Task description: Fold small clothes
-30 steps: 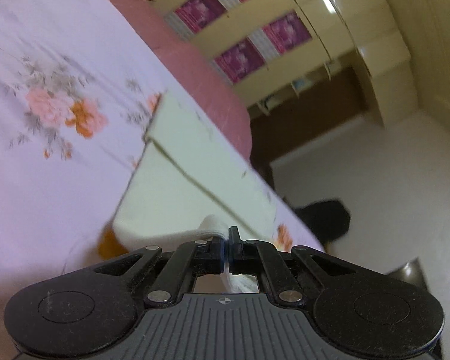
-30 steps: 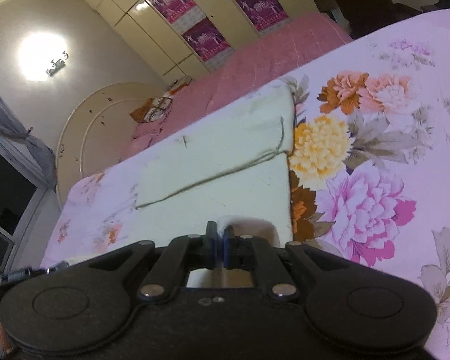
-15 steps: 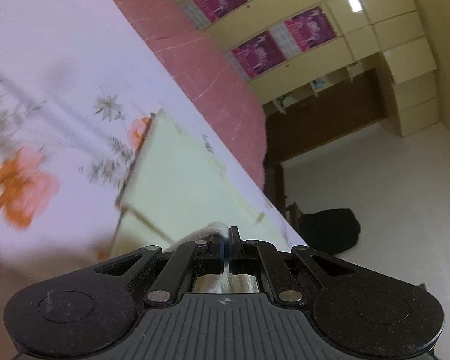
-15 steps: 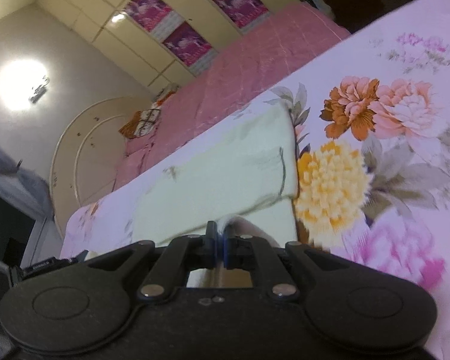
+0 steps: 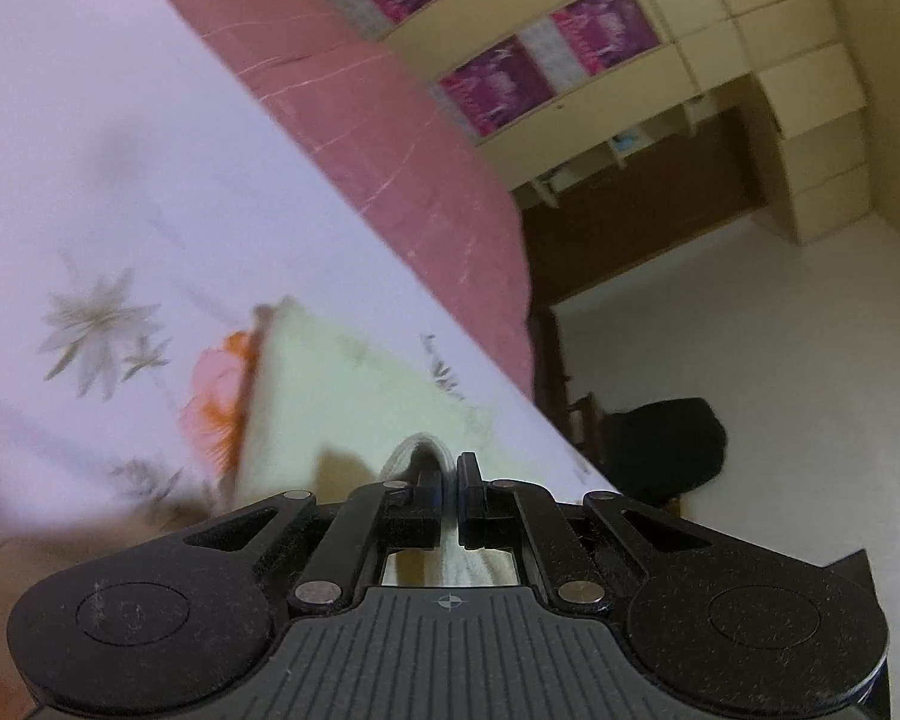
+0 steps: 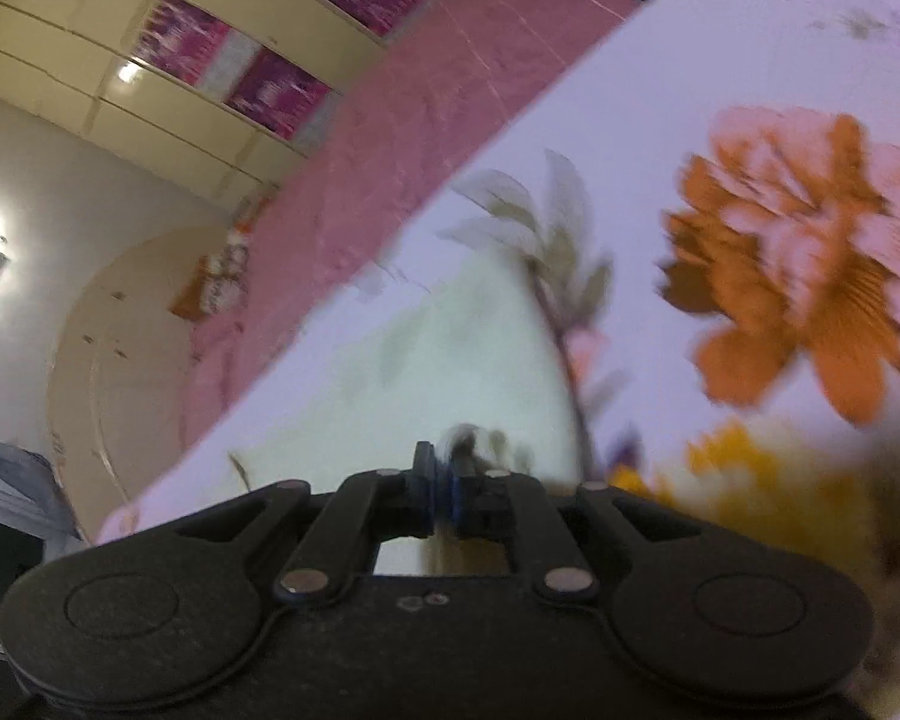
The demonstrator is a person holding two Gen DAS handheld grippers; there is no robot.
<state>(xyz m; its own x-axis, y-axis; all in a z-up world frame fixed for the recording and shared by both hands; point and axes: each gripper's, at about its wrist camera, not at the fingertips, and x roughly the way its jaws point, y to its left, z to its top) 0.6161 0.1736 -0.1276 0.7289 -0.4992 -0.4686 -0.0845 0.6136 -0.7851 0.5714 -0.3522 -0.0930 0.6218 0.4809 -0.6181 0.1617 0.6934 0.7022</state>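
A pale yellow-green garment (image 5: 342, 396) lies on the floral bed sheet (image 5: 90, 210). My left gripper (image 5: 448, 480) is shut on a bunched white-green edge of it, low over the cloth near the bed's right edge. In the right wrist view the same garment (image 6: 450, 360) spreads ahead, badly blurred. My right gripper (image 6: 441, 480) has a wad of the garment's edge between its pads, and its jaws are opening. The gap between them is still narrow and the pads look to touch the cloth.
A pink quilt (image 5: 360, 138) covers the far part of the bed, with a rounded headboard (image 6: 126, 324) at its end. Cream wardrobes with purple panels (image 5: 600, 42) line the wall. A black bag (image 5: 666, 450) sits on the pale floor beside the bed.
Both grippers have carried the held edge forward and down over the garment, so its lower layer no longer shows. The right view has rolled and come much closer to the sheet.
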